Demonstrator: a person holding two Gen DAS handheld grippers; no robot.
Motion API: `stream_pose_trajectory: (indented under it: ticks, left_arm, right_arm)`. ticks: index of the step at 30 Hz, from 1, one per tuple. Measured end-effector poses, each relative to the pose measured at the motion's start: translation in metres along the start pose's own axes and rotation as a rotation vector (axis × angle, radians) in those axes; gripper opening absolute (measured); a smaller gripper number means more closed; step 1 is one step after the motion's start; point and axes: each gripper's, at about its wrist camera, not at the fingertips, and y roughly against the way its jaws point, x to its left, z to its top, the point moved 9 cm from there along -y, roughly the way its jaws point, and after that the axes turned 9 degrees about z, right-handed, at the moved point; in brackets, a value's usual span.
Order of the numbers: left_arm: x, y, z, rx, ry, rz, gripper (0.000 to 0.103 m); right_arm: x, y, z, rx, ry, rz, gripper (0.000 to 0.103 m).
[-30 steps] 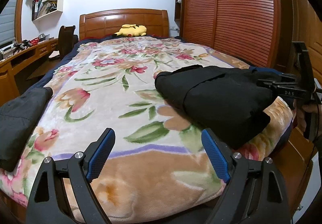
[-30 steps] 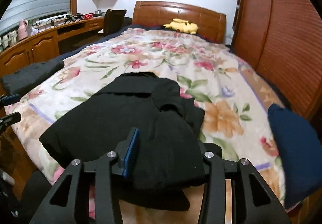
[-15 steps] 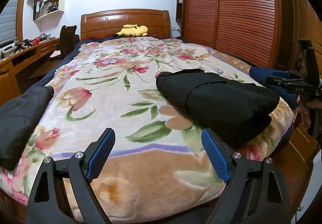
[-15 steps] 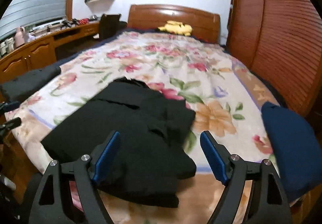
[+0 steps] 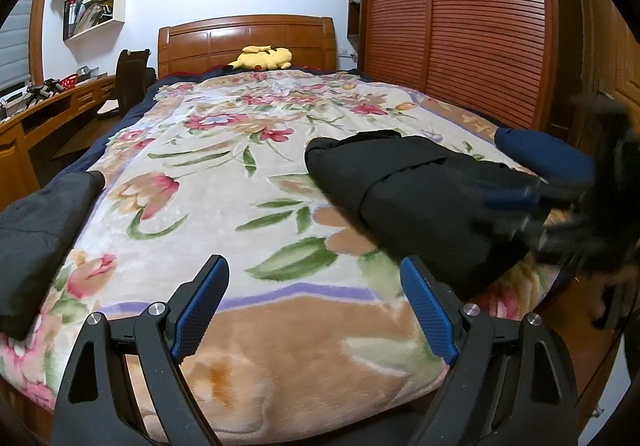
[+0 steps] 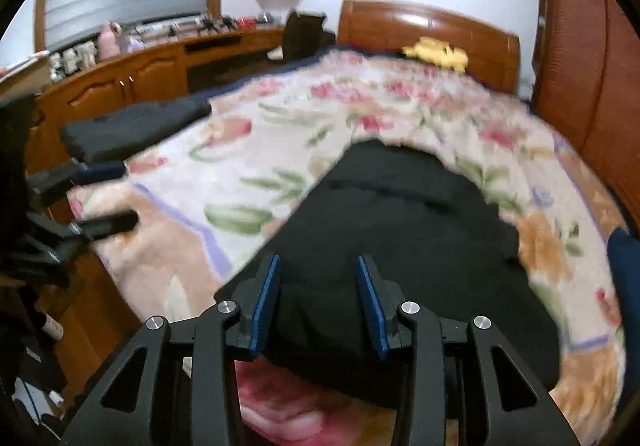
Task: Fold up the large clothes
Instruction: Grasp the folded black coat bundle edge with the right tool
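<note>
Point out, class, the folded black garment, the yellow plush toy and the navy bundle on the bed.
Folded black garment (image 5: 424, 201): left wrist view, on its top fold.
Yellow plush toy (image 5: 264, 57): left wrist view, on its body.
Navy bundle (image 5: 540, 155): left wrist view, on its upper surface.

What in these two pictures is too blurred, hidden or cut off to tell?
- Left wrist view: the right gripper is a motion smear over the folded black garment; its jaws are closing, contact unreadable.
- Right wrist view: the black garment's near edge sits behind the closing blue pads.
- Right wrist view: the folded navy garment is cut by the frame edge.
- Both views: shelf contents too small.
</note>
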Motion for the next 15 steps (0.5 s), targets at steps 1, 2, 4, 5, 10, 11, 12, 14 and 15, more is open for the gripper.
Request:
stream_pose_trajectory:
  ticks: [1, 2, 4, 5, 10, 11, 12, 14, 15]
  left_arm:
    - [0.0, 0.0, 0.0, 0.0, 0.005, 0.0, 0.088]
    - [0.001, 0.0, 0.0, -0.001, 0.008, -0.002, 0.088]
    - [0.002, 0.0, -0.002, 0.001, 0.009, -0.003, 0.088]
    - [0.001, -0.001, -0.003, 0.005, 0.005, -0.001, 0.088]
    - [-0.003, -0.004, -0.002, 0.007, -0.005, -0.008, 0.088]
    - [-0.004, -0.005, -0.001, 0.006, -0.008, -0.01, 0.088]
    - [-0.006, -0.007, 0.0, 0.005, -0.014, -0.012, 0.088]
    - [-0.01, -0.012, 0.004, 0.004, -0.02, -0.013, 0.088]
    - [-0.011, -0.015, 0.006, 0.004, -0.021, -0.015, 0.088]
  right_arm:
    - [-0.003, -0.009, -0.006, 0.028, 0.002, 0.001, 0.041]
    - [-0.003, -0.019, -0.013, 0.06, 0.021, -0.015, 0.041]
    - [-0.008, -0.034, -0.024, 0.07, 0.011, -0.02, 0.041]
    - [-0.012, -0.035, -0.024, 0.059, -0.015, -0.004, 0.041]
    - [-0.017, -0.033, -0.023, 0.032, -0.038, 0.01, 0.04]
    - [-0.017, -0.031, -0.024, 0.025, -0.046, 0.018, 0.04]
    - [-0.018, -0.026, -0.024, 0.019, -0.059, 0.028, 0.04]
    - [-0.024, -0.017, -0.024, 0.019, -0.066, 0.013, 0.043]
    - [-0.028, -0.01, -0.022, 0.015, -0.058, -0.013, 0.046]
